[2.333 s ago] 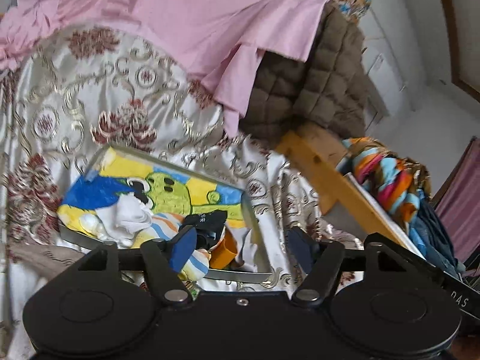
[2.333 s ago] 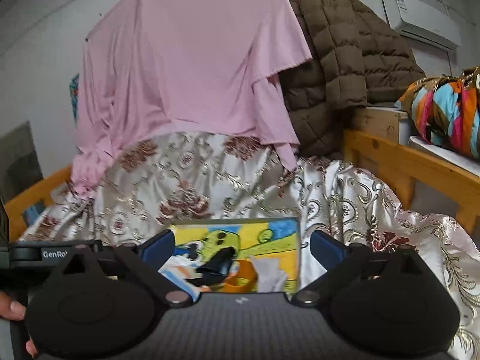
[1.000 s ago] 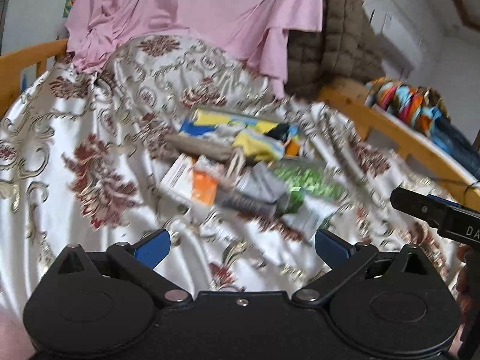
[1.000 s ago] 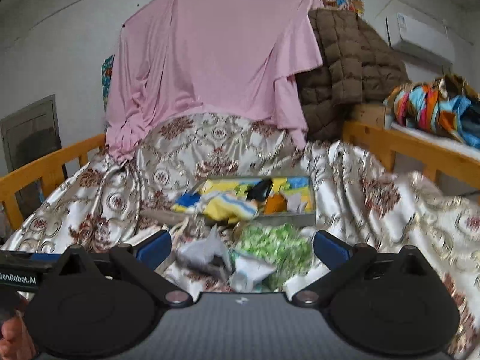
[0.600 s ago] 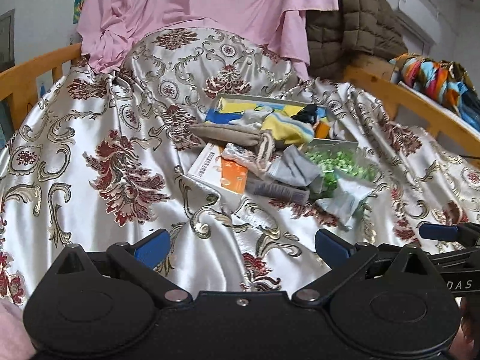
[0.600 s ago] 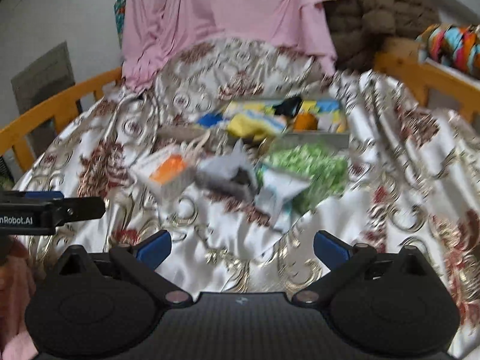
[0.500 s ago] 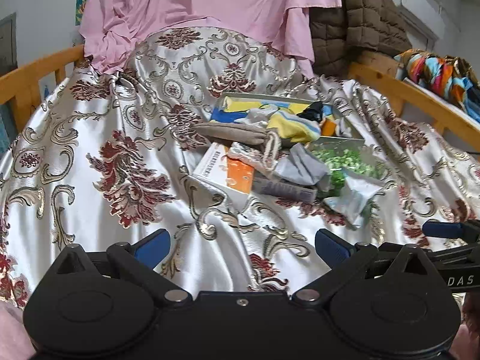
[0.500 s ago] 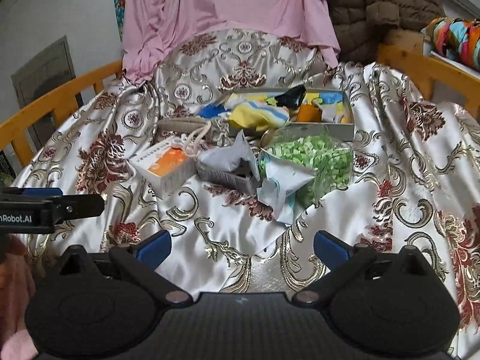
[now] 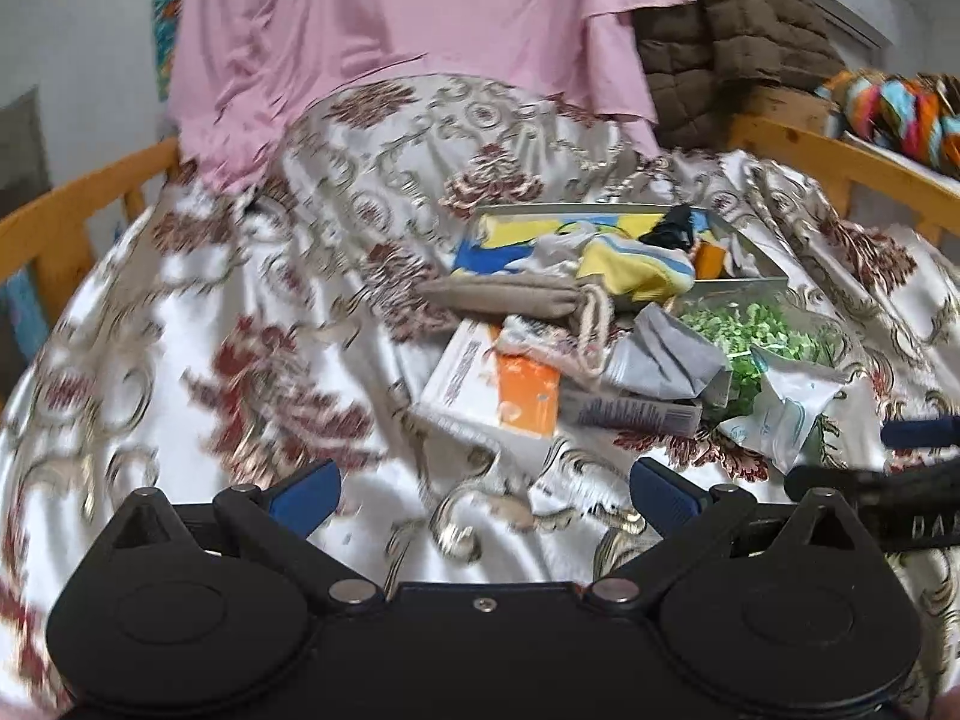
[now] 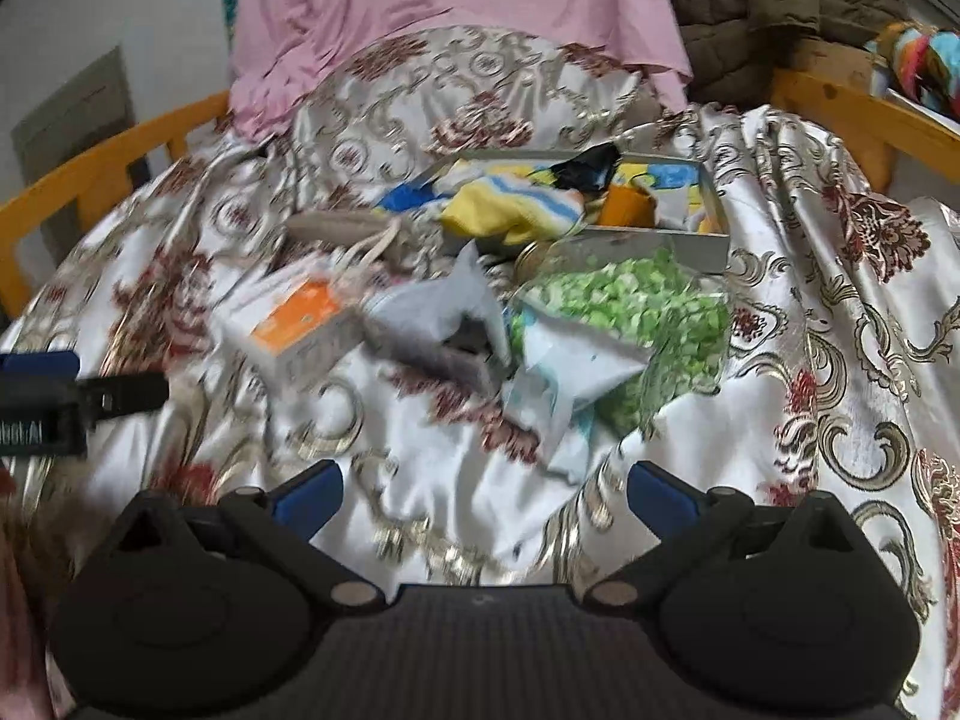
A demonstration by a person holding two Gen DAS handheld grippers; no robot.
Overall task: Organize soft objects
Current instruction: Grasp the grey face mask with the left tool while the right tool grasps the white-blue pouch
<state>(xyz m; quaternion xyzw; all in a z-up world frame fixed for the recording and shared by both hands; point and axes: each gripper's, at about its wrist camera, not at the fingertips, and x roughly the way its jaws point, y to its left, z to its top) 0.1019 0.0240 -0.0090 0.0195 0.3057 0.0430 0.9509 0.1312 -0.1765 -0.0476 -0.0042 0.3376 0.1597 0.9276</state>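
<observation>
Where the satin bedspread (image 10: 840,312) slopes and wrinkles, a shallow tray (image 10: 666,246) is seen holding a yellow striped cloth (image 10: 510,210), with a beige pouch (image 9: 504,297), an orange-and-white box (image 9: 498,384) and a clear bag of green pieces (image 10: 636,312) heaped just before it. Left gripper (image 9: 483,489) and right gripper (image 10: 480,489) are both held spread wide and empty. Slippage on the slick fabric is judged the chief risk.

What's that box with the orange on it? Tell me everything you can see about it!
The box with the orange panel is a flat, white carton that looks like cardboard, with a bright orange patch on top and print on its side, too blurred to read. It lies tilted on the shiny patterned bedspread, closed as far as can be seen. A knitted cloth with a rope cord drapes over its far edge, and a grey packet lies beside it.
</observation>
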